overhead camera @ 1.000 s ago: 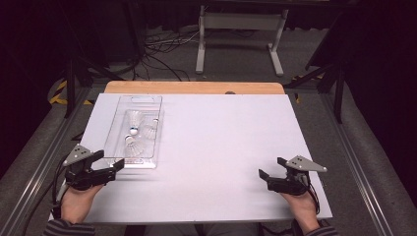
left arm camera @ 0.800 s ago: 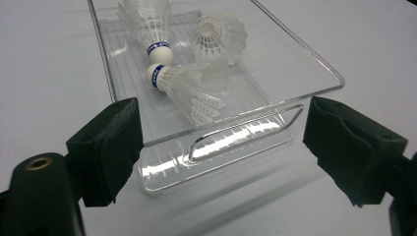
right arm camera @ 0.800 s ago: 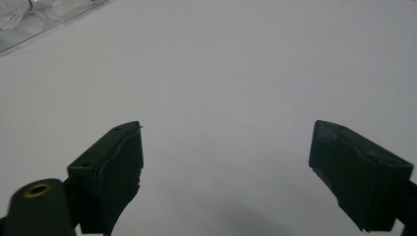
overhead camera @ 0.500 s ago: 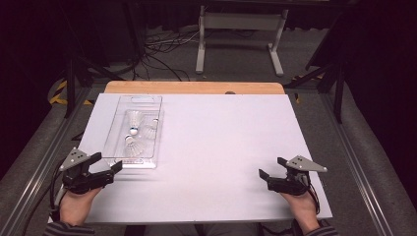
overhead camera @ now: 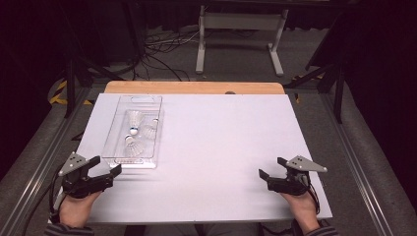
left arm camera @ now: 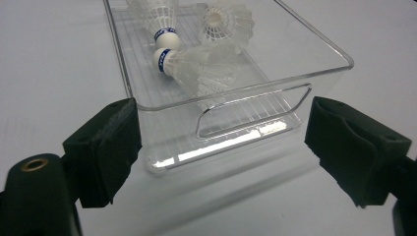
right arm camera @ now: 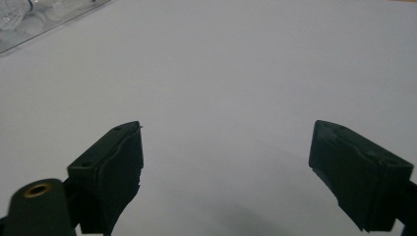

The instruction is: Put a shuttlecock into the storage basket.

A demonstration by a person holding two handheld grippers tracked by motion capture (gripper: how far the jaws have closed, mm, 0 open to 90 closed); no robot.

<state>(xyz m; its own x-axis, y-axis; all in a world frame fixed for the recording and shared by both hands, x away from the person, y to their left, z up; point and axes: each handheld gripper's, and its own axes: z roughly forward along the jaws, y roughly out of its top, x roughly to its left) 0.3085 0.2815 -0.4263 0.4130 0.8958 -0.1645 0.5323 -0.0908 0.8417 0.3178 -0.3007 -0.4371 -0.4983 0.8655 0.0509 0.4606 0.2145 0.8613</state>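
Clear plastic tray [overhead camera: 115, 142] sits on the left part of the white table [overhead camera: 221, 147], long side running near-to-far, w/ several white shuttlecocks [overhead camera: 134, 119] lying inside; two show blue-banded cork tips. Left gripper [overhead camera: 105, 172] rests at the near left corner, just beside the tray's near end, not touching it. From the left gripper view, its jaws are spread wide, the tray's near wall w/ its cut-out handle [left arm camera: 253, 110] framed between them but farther off. Right gripper [overhead camera: 269, 169] sits near the right edge, well apart from the tray, jaws also spread w/ bare tabletop between. Hands hold both grippers low on the table.
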